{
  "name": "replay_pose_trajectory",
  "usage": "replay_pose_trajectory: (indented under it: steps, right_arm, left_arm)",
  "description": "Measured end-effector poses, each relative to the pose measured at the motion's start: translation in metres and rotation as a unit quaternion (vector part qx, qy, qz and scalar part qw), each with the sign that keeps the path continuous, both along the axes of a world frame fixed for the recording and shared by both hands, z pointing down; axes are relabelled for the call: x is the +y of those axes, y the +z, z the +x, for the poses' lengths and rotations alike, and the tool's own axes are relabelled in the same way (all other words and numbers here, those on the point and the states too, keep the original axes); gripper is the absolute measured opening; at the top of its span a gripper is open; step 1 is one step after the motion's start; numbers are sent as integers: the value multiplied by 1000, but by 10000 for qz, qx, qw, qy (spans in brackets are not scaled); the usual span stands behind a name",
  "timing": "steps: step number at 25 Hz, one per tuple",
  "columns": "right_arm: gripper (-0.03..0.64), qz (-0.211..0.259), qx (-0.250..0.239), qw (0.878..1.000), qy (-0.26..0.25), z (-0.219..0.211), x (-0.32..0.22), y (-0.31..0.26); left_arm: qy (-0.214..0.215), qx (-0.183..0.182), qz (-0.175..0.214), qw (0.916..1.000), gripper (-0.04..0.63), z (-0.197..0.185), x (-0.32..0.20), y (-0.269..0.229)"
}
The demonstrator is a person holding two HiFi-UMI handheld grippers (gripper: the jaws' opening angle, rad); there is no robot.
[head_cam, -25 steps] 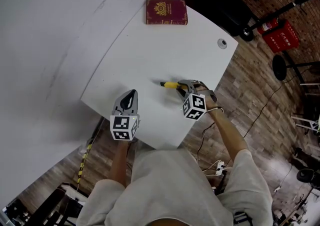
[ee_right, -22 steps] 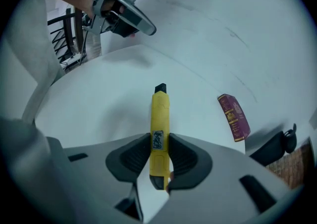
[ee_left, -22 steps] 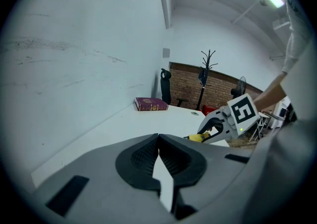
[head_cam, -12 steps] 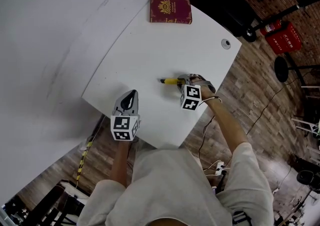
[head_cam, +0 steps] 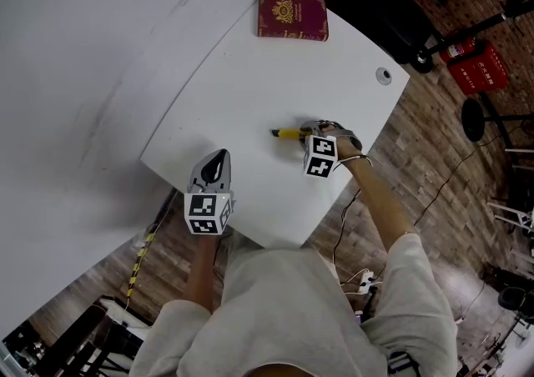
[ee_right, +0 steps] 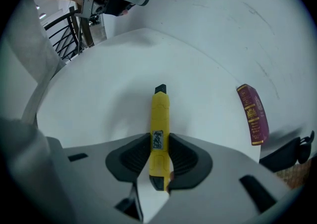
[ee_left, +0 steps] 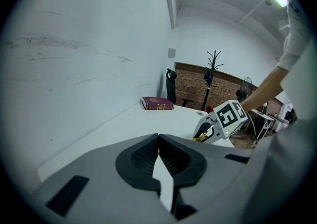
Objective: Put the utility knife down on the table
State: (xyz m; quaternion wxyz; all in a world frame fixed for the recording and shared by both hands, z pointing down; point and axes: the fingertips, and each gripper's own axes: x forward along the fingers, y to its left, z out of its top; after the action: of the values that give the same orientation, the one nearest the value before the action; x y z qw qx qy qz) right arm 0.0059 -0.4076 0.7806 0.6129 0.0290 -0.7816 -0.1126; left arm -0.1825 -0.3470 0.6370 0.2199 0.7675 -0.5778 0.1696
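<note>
utility knife (ee_right: 159,129), yellow with a black tip, sat clamped in my right gripper (ee_right: 159,141). both ribbed pads pressed on the sides of its rear half, and its black butt end showed just behind them. a small label was stuck on the body where the pads met it. the jaws stood only as far apart as the knife's body was wide.

from my head view the knife (head_cam: 288,133) was low over the white desk (head_cam: 250,92), close to its right-hand edge, with the tip aimed toward the middle of the desk. i could not tell whether it touched the surface. the right gripper (head_cam: 310,129) pointed steeply down at the desk, its marker cube (head_cam: 320,156) toward me.

my left gripper (ee_left: 159,141) had its jaws closed together at the tips, with nothing between them. it hung over the near corner of the desk, well apart from the knife, and in my head view that left gripper (head_cam: 215,165) showed its own marker cube (head_cam: 205,212).

a dark red book (head_cam: 292,17) lay flat at the far end of the desk, well away from both grippers. a small round grommet (head_cam: 383,76) sat near the desk's right corner.
</note>
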Motion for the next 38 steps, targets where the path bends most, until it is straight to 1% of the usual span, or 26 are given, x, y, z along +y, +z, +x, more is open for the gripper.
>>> replay_pose_trajectory:
  steps: [4,9,11,13,14,15,17,21,25,31,35,38]
  right_arm:
    - [112,-145,-33,9999,34,0,1,-1]
    - [117,-144,-51,9999,16,1,-1,2]
    - [131,-116,-55,9999,-10,1,-2,2]
    - [160,-184,-79,9998,6,1,-1,1]
    - [188,-238,-98,9997,29,0,0,0]
    - [198,-260,-123,9996,51,0,0,-1]
    - [194,-204,-193,9996,85,-1,-1,-5]
    - [152,-19,-434,9988,212,-4,-3,-19]
    - [113,76,-711,9964,463,-2,1,-34]
    - [30,232,-1015,9902,927,12,13,-47]
    - [9,219,-1133,9865,1162,26,33,-54]
    - [-2,170,-1297,9813,1414,34,45,-59]
  left_arm:
    - [-10,10,-10,10000,7,1,1,1]
    - [-11,7,-23,10000,6,2,1,1]
    - [-18,5,-24,10000,6,1,2,2]
    - [-20,-4,-27,10000,6,2,3,1]
    - [-22,-8,-29,10000,6,2,4,1]
    - [-23,-11,-29,10000,6,1,4,1]
    - [-20,-17,-18,10000,6,1,3,0]
    - [6,-25,19,10000,6,2,3,-3]
    - [59,-50,64,9999,6,6,5,-7]
    - [188,-81,142,9997,6,16,6,-12]
    - [286,-113,203,9993,6,25,11,-21]
    - [348,-132,245,9990,6,32,15,-25]
